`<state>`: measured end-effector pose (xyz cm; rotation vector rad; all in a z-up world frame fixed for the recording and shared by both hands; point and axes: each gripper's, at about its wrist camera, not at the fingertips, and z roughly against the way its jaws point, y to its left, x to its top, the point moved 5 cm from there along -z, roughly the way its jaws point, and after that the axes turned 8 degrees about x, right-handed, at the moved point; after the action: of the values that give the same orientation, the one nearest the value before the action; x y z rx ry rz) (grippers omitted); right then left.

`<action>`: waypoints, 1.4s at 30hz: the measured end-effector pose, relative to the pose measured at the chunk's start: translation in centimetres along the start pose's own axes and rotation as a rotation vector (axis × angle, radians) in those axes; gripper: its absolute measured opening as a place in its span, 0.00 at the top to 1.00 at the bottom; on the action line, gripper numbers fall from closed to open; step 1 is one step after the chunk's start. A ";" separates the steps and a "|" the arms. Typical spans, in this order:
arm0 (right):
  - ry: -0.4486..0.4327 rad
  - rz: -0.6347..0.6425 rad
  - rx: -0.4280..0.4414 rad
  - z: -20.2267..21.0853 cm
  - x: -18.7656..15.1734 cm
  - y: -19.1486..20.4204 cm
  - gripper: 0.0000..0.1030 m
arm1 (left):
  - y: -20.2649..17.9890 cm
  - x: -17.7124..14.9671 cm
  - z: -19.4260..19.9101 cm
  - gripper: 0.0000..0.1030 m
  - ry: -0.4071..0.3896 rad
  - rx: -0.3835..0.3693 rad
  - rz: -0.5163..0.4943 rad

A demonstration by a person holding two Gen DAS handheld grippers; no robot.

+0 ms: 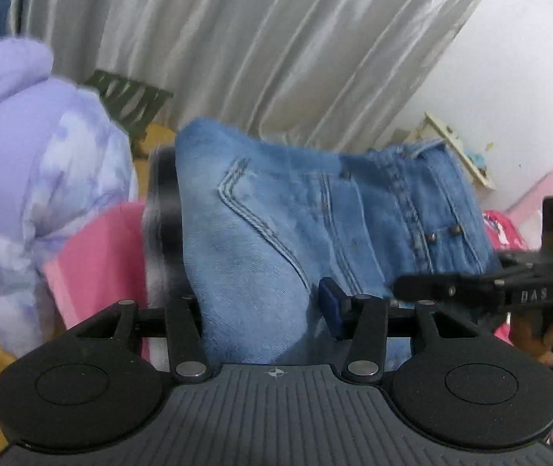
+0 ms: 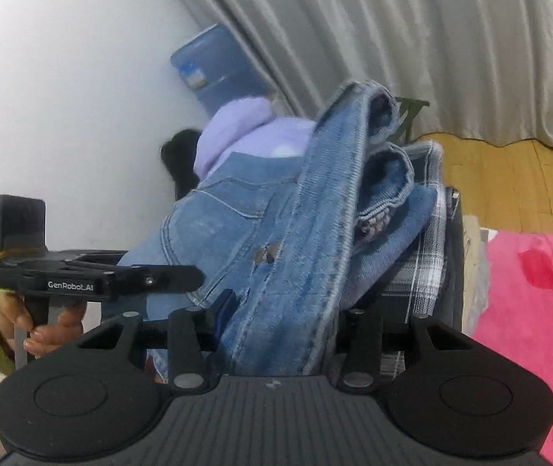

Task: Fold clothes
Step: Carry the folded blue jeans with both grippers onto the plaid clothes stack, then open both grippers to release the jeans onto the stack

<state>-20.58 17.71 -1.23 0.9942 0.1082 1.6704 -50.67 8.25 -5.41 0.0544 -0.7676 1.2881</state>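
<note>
Your left claw [image 1: 264,310] and right claw [image 2: 276,310] each clamp the folded jeans [image 1: 276,209]; grey curtain [image 1: 237,39] fills the upper frame, wooden floor [image 2: 509,171] at right.

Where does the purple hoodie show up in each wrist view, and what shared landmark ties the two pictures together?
Left wrist: the purple hoodie fills the left side, left of the jeans.
Right wrist: it sits at upper centre, behind the jeans and below a blue bottle.
Shared landmark: the grey curtain behind everything.
</note>
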 end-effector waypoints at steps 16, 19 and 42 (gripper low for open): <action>0.005 -0.041 -0.086 0.1 -0.8 0.6 0.44 | -0.3 0.4 0.2 0.47 -0.033 -0.030 -0.063; 0.004 -0.095 -0.082 1.3 -0.4 0.0 0.36 | -0.1 0.9 1.1 0.45 -0.014 -0.027 -0.080; -0.110 0.213 -0.429 3.3 -1.1 2.3 0.56 | -3.0 -0.7 0.8 0.47 -0.076 0.053 -0.446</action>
<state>-20.20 14.62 1.54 0.7856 -0.4270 1.7283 -48.54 6.40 -4.05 0.3023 -0.7352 0.8846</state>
